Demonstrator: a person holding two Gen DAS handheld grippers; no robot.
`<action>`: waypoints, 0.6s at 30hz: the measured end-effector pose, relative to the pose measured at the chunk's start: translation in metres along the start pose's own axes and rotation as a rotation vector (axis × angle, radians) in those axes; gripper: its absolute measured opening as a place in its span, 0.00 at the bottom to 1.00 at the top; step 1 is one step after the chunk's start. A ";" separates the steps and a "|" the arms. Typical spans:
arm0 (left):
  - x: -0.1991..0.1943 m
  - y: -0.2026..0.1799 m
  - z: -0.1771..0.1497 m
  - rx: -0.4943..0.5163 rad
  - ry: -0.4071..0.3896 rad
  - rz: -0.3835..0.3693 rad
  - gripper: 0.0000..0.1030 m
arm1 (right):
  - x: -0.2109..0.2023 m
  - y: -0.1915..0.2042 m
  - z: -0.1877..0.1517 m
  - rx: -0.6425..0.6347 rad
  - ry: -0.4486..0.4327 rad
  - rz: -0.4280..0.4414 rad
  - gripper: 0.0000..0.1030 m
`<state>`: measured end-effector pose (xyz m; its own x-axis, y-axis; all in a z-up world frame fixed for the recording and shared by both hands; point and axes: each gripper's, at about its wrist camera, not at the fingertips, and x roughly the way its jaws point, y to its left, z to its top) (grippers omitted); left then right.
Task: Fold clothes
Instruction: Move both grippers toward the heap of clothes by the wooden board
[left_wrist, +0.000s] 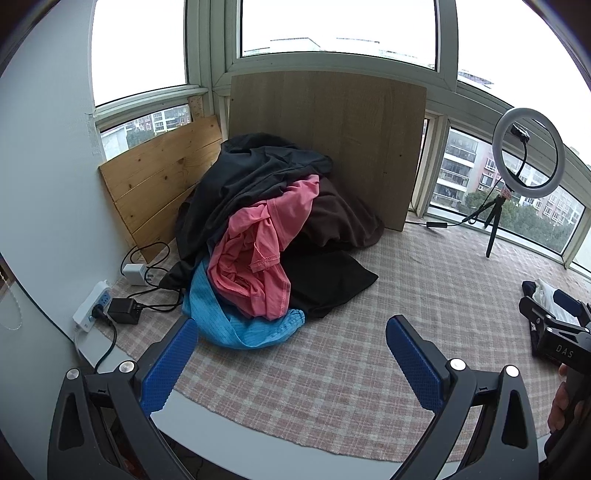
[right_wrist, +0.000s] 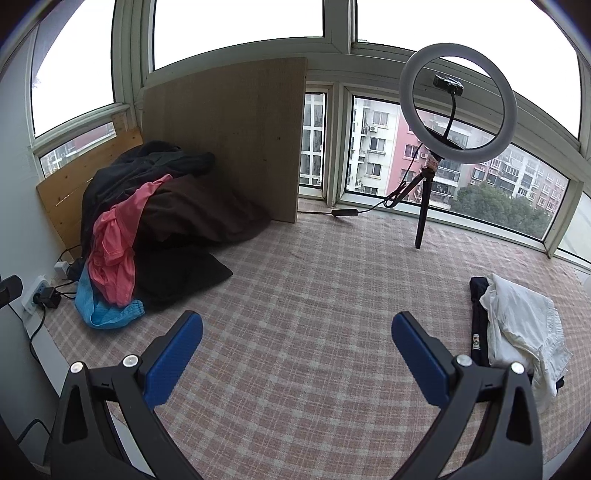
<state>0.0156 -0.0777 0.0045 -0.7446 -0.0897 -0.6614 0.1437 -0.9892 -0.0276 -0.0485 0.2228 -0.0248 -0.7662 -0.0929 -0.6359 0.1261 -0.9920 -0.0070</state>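
Both grippers are empty and their blue fingers stand wide apart: the left gripper (left_wrist: 291, 354) hangs low in the frame, just in front of the pile (left_wrist: 266, 236), and the right gripper (right_wrist: 297, 350) is over bare checked cloth (right_wrist: 314, 295) in the lower middle of its view. The pile sits at the left of both views, against the boards: dark garments on top and behind, a pink shirt (left_wrist: 258, 251) hanging down the front, a blue garment (left_wrist: 229, 325) at the bottom edge. At the right of the right view a white garment (right_wrist: 524, 328) lies on a dark one (right_wrist: 478, 317), apart from the pile. No basket or box is visible; the clothes lie directly on the cloth. The main risk, I think, is the tangle: pulling the pink shirt may drag the dark pieces with it, or the pile may slide toward the power strip (left_wrist: 90, 306) and cables at the lower left. A pinch could also take two layers together.
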 end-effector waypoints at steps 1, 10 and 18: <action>0.000 0.004 0.001 -0.002 0.003 0.007 0.99 | 0.002 0.003 0.001 -0.004 -0.001 0.007 1.00; 0.011 0.050 0.011 -0.065 0.025 0.049 0.99 | 0.026 0.042 0.015 -0.033 -0.007 0.098 1.00; 0.026 0.120 0.036 -0.131 0.002 0.077 0.99 | 0.041 0.098 0.048 -0.084 -0.079 0.153 1.00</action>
<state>-0.0095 -0.2033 0.0107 -0.7270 -0.1644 -0.6667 0.2842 -0.9559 -0.0742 -0.0981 0.1179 -0.0149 -0.7810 -0.2516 -0.5716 0.2942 -0.9556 0.0185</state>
